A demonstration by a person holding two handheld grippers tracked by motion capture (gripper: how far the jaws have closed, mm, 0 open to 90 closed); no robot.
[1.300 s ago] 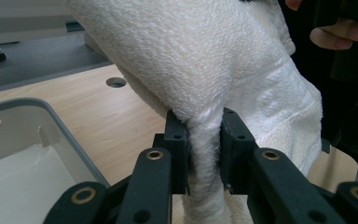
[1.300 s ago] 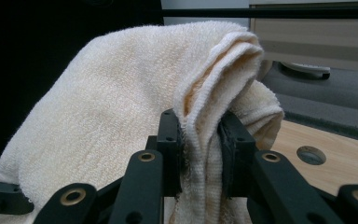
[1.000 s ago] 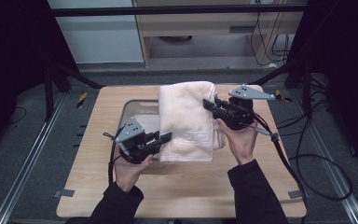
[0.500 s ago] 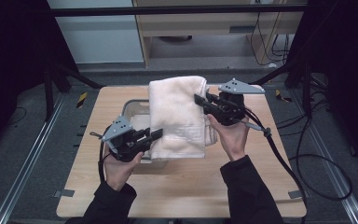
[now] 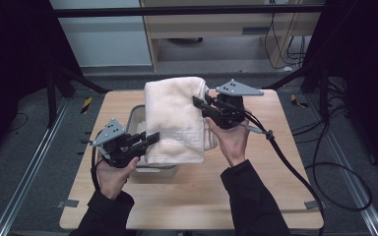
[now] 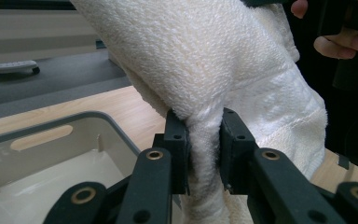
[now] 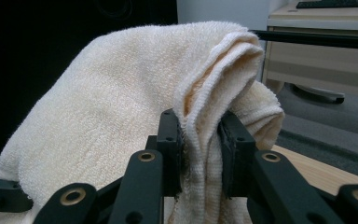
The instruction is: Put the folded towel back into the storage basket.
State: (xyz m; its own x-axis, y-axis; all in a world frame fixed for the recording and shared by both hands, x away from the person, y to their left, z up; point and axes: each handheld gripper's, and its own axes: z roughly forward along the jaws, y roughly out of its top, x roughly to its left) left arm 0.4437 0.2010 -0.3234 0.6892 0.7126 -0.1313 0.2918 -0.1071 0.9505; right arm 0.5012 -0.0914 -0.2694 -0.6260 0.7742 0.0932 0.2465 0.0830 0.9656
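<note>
Jaws, high view: left gripper (image 5: 150,139) and right gripper (image 5: 199,103) each clamp an edge of the folded cream terry towel (image 5: 174,118), its length running between them above the grey plastic bin (image 5: 134,118).
Left gripper view: towel (image 6: 205,154) pinched between jaws, bin (image 6: 51,140) below-left.
Right gripper view: towel fold (image 7: 200,140) pinched, bulk spreading left.

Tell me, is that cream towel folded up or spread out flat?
Folded. The towel hangs doubled in layers, lifted above the bin, pinched by the left gripper and the right gripper.

High view looks down from above; both gripper views sit close, seemingly facing, sharing the towel (image 5: 174,118).
</note>
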